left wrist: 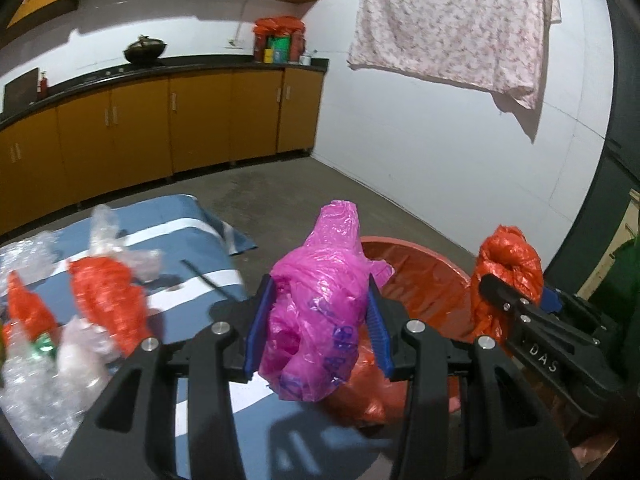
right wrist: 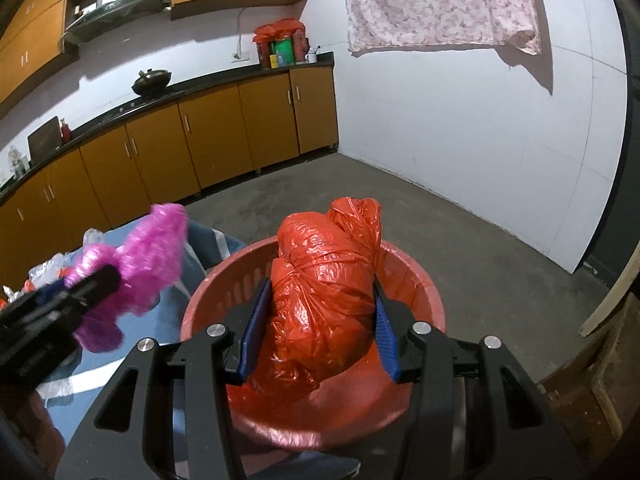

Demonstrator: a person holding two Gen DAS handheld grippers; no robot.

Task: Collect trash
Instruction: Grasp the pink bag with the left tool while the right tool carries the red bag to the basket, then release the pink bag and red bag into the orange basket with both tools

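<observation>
Handling: light, soft, slippery film that is best taken at the bunched middle.
Left gripper (left wrist: pixel 318 322): jaws pinching crumpled pink plastic bag (left wrist: pixel 320 304).
Right gripper (right wrist: pixel 318 330): jaws pinching knotted orange plastic bag (right wrist: pixel 324 300), held above red round basin (right wrist: pixel 416 284).

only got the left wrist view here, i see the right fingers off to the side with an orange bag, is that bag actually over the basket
Observer: Yes. In the right wrist view the orange bag, clamped by the right gripper, hangs over the opening of the red basket.
Operator: anything in the basket yet
Observer: An orange liner covers the inside; no loose trash shows around the held bag.
Operator: and my pink bag, where is it from that side
Observer: The pink bag in the left gripper sits left of the basket rim, over the blue striped cloth, not over the opening.
</observation>
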